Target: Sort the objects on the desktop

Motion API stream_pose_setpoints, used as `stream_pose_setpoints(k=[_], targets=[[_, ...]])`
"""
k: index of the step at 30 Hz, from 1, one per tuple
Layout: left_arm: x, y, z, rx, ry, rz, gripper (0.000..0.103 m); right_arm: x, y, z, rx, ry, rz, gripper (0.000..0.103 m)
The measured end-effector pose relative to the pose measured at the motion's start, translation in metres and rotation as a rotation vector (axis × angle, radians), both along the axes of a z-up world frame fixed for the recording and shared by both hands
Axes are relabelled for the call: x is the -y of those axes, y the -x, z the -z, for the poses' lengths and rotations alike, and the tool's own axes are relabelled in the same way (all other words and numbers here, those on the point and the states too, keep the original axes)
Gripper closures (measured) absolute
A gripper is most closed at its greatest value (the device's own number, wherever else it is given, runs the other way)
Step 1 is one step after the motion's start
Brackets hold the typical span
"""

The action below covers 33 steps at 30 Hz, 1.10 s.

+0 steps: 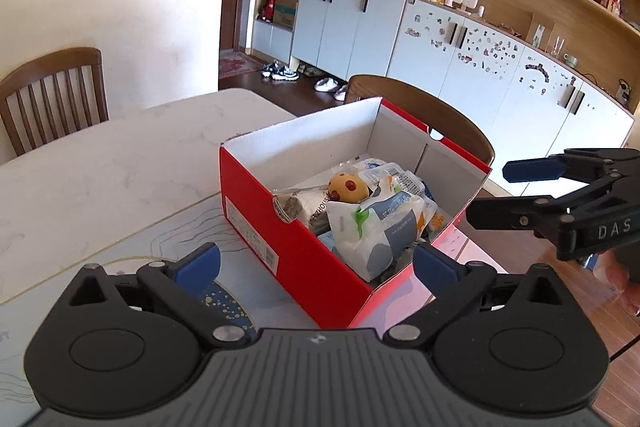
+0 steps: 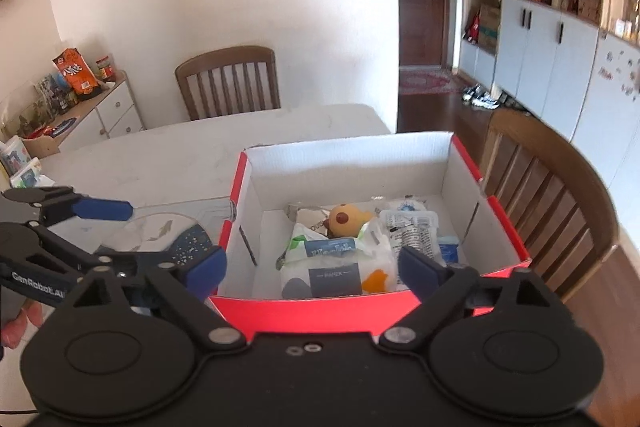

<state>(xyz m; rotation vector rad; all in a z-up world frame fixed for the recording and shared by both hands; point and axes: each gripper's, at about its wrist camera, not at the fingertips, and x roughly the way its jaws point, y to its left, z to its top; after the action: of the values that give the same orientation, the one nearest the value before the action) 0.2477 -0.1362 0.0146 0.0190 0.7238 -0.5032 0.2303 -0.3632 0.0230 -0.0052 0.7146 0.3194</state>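
Marble-patterned table [image 1: 120, 155] carries, at our left, a clear mat [image 2: 168, 227] printed with a dark blue speckled disc. We hold the left gripper [image 1: 316, 263] above that mat and the near corner of the box, its blue-padded fingers [image 1: 200, 263] spread wide apart and holding nothing.

To the right of the mat stands the box [image 1: 296, 259], open-topped cardboard, red outside and white inside, rectangular with straight walls. Its contents lie heaped toward the end nearest us: a soft white tissue pack [image 2: 336, 267] printed in blue, green and orange; behind it a round yellow plush [image 2: 348, 219] with red-brown spots, fixed to a metal keychain; to the right crinkled clear sachets [image 2: 412, 231] with fine print; and a small blue packet [image 2: 448, 253] in the right corner. The far half of the box floor is bare white card.

We hold the right gripper [image 2: 312, 267] over the near wall of the box, fingers likewise wide apart and empty, with the tissue pack lying between and just beyond its tips. In the left view this gripper projects sideways beyond the box's right end.

A slatted wooden chair [image 2: 552, 211] stands beside the box at far right.
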Motion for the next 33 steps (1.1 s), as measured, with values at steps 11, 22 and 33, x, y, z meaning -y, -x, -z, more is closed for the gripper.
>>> stream_pose_setpoints(k=[11,22,33], targets=[[-0.007,0.021,-0.007,0.004,0.013,-0.005,0.000,-0.013,0.037,-0.002,0.076,0.063,0.052,0.004],[-0.013,0.045,-0.011,0.004,-0.045,-0.041,0.000,-0.026,0.059,0.002,0.085,0.083,0.055,0.004],[-0.025,0.058,-0.006,-0.008,-0.078,-0.089,0.000,-0.029,0.066,0.006,0.051,0.043,0.087,0.004]])
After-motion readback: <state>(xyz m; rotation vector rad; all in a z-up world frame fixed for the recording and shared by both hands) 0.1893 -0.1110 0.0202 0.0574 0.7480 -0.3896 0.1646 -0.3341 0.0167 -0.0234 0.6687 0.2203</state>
